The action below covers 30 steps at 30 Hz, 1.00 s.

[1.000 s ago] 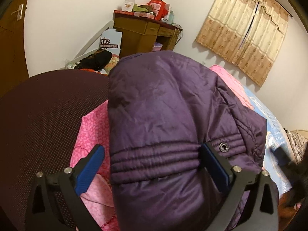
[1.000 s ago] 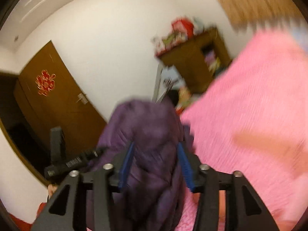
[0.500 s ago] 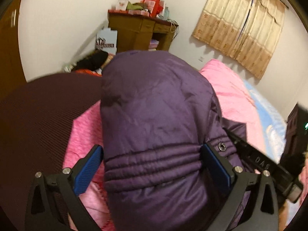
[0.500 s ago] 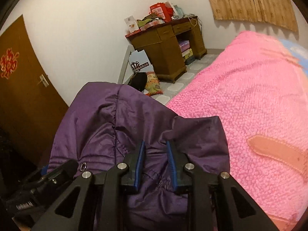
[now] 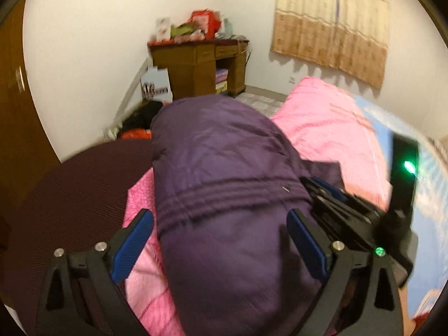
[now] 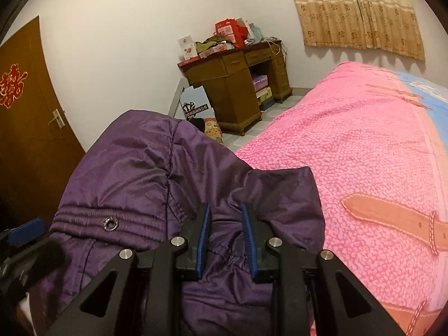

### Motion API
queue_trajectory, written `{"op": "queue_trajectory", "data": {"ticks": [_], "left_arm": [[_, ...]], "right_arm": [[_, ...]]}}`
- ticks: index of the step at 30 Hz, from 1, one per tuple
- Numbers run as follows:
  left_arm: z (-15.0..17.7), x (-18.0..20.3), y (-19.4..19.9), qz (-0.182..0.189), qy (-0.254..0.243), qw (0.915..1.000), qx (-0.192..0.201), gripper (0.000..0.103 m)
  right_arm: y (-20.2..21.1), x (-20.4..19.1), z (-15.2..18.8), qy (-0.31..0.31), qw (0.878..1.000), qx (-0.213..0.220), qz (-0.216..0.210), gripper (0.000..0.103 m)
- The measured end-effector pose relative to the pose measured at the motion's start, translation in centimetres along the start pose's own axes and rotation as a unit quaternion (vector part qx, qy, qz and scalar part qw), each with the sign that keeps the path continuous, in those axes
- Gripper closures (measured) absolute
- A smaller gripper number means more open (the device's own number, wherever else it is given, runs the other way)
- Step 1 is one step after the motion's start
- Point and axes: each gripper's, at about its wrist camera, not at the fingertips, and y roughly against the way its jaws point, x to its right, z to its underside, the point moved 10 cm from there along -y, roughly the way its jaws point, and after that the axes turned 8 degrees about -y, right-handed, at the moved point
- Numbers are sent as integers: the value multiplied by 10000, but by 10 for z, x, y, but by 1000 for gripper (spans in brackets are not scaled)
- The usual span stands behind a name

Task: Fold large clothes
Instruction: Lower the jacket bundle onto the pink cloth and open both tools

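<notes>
We hold the purple jacket (image 6: 145,184) bunched over the pink bed (image 6: 364,162). Our left tongs (image 5: 221,240) gape wide around its ribbed hem, while our right tongs (image 6: 225,240), at three o'clock of them, pinch a fold.

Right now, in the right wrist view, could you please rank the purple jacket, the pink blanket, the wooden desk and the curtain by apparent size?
1-2. Pink blanket and purple jacket: similar; nearness enlarges both.
3. Curtain.
4. Wooden desk, close behind.
</notes>
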Motion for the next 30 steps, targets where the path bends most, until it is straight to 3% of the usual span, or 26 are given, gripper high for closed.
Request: {"op": "queue_trajectory", "data": {"ticks": [6,10,17,22,25,30], "left_arm": [[28,0,-6,-86,57,9998,-141,4],[32,-5,-10,-106,148,9998,-86,0],[35,-3,-13,-215,52,9996,-183,0],[45,-3,1,-36,202,9993,-327,0],[49,2,18,-78,138,9997,-202,2],[55,5,54,-140,29,9999,83,2]], "right_arm": [[60,-1,18,-70,9997,209,-98,76],[104,4,44,-212,9989,400,-151,61],[91,11,72,-320,9991,233,-180,60],[103,19,76,-659,9977,-101,-139,46],[123,23,86,-685,9976,-6,-139,46],[163,18,102,-270,9985,284,372,45]]}}
